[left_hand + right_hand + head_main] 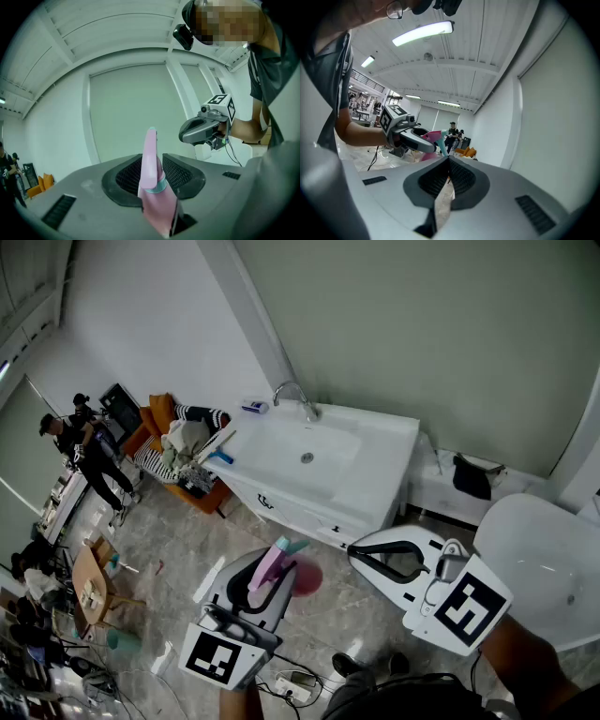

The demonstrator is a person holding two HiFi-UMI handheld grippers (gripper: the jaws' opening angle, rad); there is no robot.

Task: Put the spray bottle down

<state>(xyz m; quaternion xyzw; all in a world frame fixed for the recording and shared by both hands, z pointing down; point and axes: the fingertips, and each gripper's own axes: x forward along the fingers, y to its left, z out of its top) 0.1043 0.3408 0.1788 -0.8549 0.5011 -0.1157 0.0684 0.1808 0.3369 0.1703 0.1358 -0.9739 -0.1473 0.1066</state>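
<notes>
Pressure from your left gripper (265,582) holds the spray bottle (151,178) aloft before the front edge of the sink (281,460); your right gripper (389,559) is closed, empty.

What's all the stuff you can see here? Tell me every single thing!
spray bottle: one, pink with a teal nozzle, gripped in the left claw
sink: one, white, middle of the head view
tap: one, silver, at the back of the sink
sofa: one, orange, left of the sink
people: at least two, dressed in black, far left
bag-like item: one, black, right of the sink
left claw: one, grey with black pads, shut on the spray bottle
right claw: one, grey with black pads, shut and empty
</notes>
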